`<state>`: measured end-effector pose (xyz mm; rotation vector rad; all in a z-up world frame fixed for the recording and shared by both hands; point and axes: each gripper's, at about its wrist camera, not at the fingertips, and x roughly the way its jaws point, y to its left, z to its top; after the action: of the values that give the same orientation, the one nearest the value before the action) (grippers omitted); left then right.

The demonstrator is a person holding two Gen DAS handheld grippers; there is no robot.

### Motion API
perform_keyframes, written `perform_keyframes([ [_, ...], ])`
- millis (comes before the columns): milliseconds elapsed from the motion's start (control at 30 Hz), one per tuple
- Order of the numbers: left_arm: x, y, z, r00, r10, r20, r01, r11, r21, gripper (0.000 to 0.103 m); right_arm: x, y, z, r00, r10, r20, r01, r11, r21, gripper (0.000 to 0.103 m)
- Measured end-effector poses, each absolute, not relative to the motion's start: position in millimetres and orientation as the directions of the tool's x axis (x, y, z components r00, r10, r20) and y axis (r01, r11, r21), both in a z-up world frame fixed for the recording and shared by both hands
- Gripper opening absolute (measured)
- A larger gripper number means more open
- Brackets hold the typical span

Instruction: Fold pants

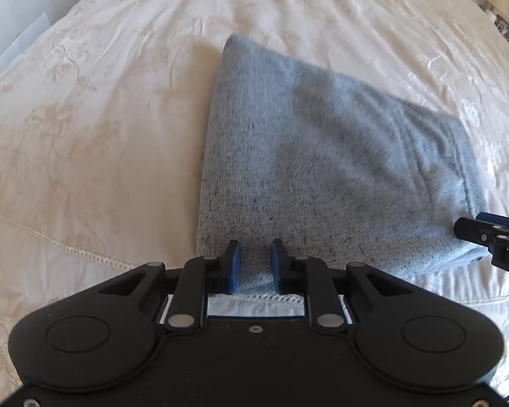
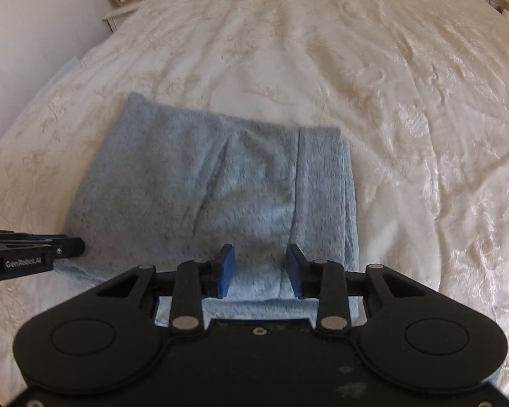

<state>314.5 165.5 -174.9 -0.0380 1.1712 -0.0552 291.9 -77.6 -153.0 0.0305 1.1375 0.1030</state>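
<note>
Both grippers sit at the near edge of the folded pants (image 1: 322, 156), which lie as a compact blue-grey bundle on the cream bedspread (image 1: 85, 118). On the left gripper (image 1: 254, 264) the jaws stand parted with the fabric's hem between them, the pads not visibly pressing. Jaws on the right gripper (image 2: 259, 269) are spread wider, also straddling the near edge. Pulling away carelessly could snag a pad on the top layer and drag the fold open; closing again might bunch the soft cloth.
</note>
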Motion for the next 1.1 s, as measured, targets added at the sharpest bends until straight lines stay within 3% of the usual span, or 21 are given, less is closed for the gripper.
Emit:
perform_keyframes([
  [33,310,165,-182,0.384,-0.051,-0.922,0.029,0.999,-0.043,0.035,289,-79,-161,0.401,0.089,-0.912,-0.061,0.996,0.07,0.036],
  [233,307,171,-166,0.415,-0.068,-0.907,0.004,0.997,-0.072,0.033,281,-84,-145,0.45,0.098,-0.888,-0.036,0.995,0.091,0.036],
  [433,264,184,-124,0.518,-0.024,-0.855,-0.058,0.996,-0.064,0.033,241,-86,-91,0.611,0.035,-0.791,-0.012,0.999,0.035,0.036],
  [633,215,187,-99,0.533,0.022,-0.846,-0.093,0.995,-0.033,0.033,197,-88,-67,0.598,0.129,-0.791,-0.003,0.987,0.158,0.037],
  [867,187,158,-86,0.467,-0.016,-0.884,-0.074,0.996,-0.056,0.033,154,-83,-43,0.596,0.126,-0.793,0.01,0.986,0.164,0.037],
  [1100,183,119,-40,0.528,-0.035,-0.849,-0.008,0.999,-0.046,0.033,122,-80,-3,0.655,0.089,-0.751,-0.018,0.995,0.102,0.037],
])
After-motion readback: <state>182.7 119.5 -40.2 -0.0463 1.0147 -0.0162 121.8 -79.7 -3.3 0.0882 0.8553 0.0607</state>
